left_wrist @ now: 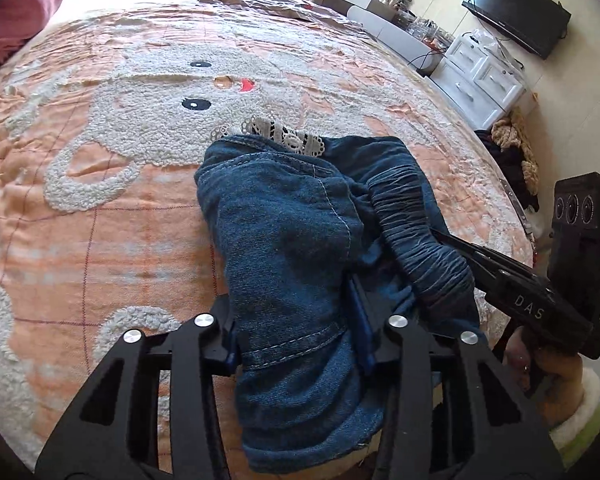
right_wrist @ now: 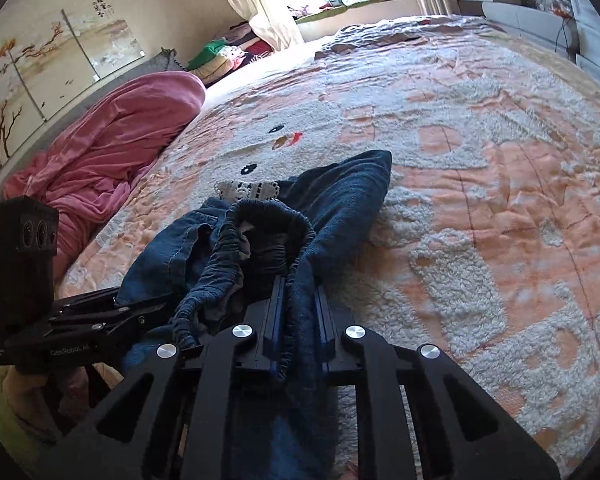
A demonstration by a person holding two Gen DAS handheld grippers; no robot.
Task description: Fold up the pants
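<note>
A: Where are the pants (left_wrist: pixel 292 240)?
B: Bunched up on the bed (left_wrist: pixel 100 220), near its front edge.
A: And the tools?
B: The left tool (left_wrist: pixel 300 344) pinches a pant leg. The right tool (right_wrist: pixel 298 320) is squeezed tight on the stretchy waistband (right_wrist: pixel 260 216).

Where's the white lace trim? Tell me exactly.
In the left wrist view the white lace trim lies at the far end of the bunched denim pants, on the rabbit-pattern blanket, just below the rabbit's face.
</note>
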